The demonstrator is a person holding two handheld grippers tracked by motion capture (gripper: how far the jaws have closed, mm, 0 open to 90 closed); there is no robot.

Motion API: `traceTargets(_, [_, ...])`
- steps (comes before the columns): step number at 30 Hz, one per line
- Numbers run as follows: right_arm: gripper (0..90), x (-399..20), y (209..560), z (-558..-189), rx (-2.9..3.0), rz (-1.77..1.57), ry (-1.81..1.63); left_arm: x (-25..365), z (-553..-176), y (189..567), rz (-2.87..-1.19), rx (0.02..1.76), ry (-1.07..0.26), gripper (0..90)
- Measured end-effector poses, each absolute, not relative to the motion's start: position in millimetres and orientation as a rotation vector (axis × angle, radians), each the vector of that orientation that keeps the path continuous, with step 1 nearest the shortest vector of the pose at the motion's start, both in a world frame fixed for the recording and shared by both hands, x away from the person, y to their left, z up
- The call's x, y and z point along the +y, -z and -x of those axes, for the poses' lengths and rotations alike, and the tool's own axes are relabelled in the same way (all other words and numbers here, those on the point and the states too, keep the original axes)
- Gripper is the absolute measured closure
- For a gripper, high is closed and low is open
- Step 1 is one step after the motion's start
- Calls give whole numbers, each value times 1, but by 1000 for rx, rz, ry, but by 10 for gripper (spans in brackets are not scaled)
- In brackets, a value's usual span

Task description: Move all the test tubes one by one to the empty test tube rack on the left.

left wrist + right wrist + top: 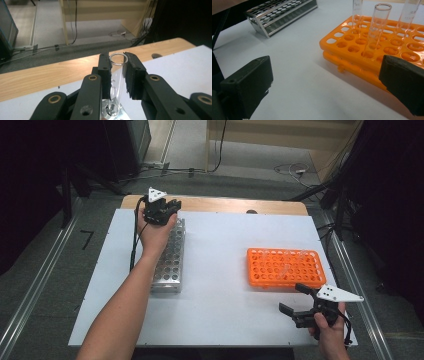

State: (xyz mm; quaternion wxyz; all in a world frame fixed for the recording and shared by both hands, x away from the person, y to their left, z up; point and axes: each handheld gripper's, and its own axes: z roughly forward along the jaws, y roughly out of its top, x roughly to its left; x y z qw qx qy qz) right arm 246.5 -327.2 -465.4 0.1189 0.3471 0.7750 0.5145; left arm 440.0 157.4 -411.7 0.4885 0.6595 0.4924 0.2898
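Glass test tube [117, 75] is clenched in the left gripper [167, 206] above the metal rack [170, 255] near the table's far-left corner, apparently entering a hole; next, lower straight. Right gripper [295, 302] gapes empty beside the orange rack [284, 267].

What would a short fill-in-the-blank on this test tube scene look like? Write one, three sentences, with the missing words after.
1. The left gripper is shut on a clear ____.
2. That tube's lower end is over the ____ rack.
3. The right gripper waits with jaws ____ beside the orange rack, where other tubes stand.

Missing words: test tube; metal; open
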Motion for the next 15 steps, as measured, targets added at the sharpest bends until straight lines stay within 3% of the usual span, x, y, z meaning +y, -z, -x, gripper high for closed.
traceTargets(15, [0,-326,466,-247,2267,-1011,-1499,152,-445,426,-1706,1244,-682,761])
